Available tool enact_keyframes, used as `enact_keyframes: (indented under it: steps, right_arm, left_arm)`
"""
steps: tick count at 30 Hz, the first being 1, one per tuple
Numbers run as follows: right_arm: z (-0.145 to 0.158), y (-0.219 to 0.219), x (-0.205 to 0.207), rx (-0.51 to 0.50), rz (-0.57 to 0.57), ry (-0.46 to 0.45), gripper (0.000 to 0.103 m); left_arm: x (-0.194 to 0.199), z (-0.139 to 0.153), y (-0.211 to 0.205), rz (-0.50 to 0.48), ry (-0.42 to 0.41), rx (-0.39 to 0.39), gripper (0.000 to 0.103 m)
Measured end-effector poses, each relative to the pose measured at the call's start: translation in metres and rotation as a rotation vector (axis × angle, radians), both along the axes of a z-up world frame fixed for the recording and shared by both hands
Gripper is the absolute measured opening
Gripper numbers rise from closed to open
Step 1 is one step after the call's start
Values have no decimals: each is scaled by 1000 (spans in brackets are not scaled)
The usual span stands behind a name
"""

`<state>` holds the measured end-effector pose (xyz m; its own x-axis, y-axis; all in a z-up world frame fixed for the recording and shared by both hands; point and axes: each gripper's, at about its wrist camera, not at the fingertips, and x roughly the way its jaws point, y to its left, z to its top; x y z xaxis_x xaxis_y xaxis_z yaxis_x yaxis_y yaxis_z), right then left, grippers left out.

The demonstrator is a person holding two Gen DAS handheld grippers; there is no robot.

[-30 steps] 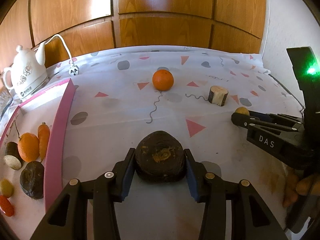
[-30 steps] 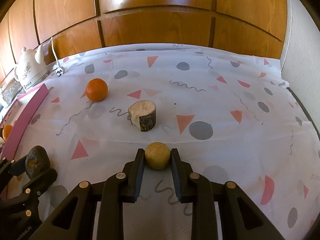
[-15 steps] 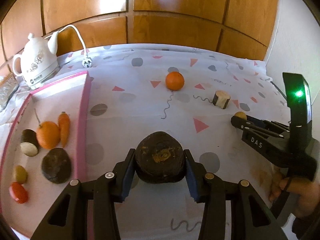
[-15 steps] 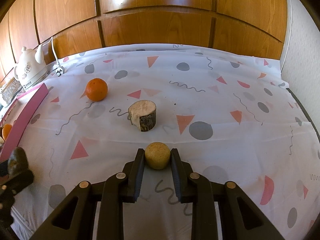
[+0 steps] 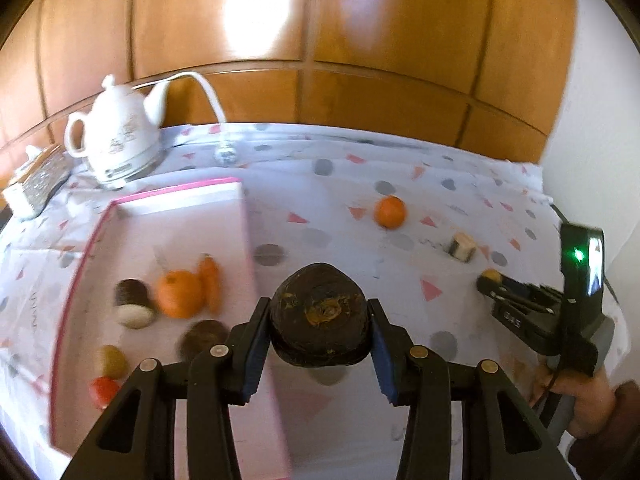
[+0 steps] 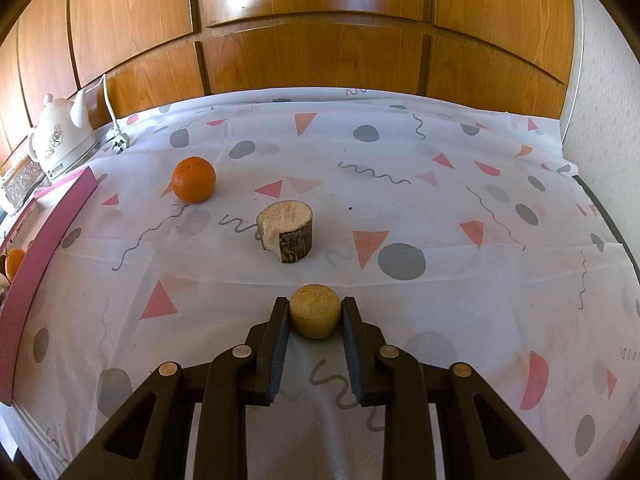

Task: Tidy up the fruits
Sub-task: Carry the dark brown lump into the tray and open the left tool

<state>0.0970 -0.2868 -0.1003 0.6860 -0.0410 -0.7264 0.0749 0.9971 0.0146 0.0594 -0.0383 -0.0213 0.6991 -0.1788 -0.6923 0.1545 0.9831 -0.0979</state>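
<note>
Left wrist view: my left gripper (image 5: 318, 330) pinches a dark round fruit (image 5: 318, 316) between its blue pads, held above the worktop right at the pink-rimmed tray (image 5: 244, 216). I judge I'm in the carry step; next I need to shift left over a bare patch of tray and let go without knocking the orange (image 5: 179, 293), carrot (image 5: 211, 283) and other pieces already lying ahead-left of the gripper.

Right wrist view: my right gripper (image 6: 315, 314) is pressed on a small tan ball-like fruit (image 6: 315, 311) at its fingertips. Ahead sits a cut stump-like piece (image 6: 286, 236); farther ahead-left, a loose orange (image 6: 193, 179). The tray's edge is far left, so this one travels next.
</note>
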Motion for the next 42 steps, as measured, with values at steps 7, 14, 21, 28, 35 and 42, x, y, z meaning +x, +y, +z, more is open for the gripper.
enact_keyframes:
  steps: [7, 14, 21, 28, 35, 42]
  right_arm:
    - [0, -1, 0, 0, 1, 1, 26]
    - [-1, -1, 0, 1, 0, 0, 26]
    - [-1, -1, 0, -3, 0, 1, 26]
    - [-1, 0, 0, -12, 2, 3, 26]
    - [-1, 2, 1, -25, 4, 6, 26]
    - [-2, 2, 1, -29, 5, 7, 26]
  left_arm:
    - [9, 9, 73, 170, 2, -15, 46]
    - [24, -3, 139, 364, 50, -27, 46]
    - [36, -15, 161, 453, 82, -16, 47]
    - [30, -7, 161, 451, 35, -19, 56]
    - [16, 4, 150, 425, 12, -44, 57]
    - [0, 8, 140, 396, -3, -29, 58]
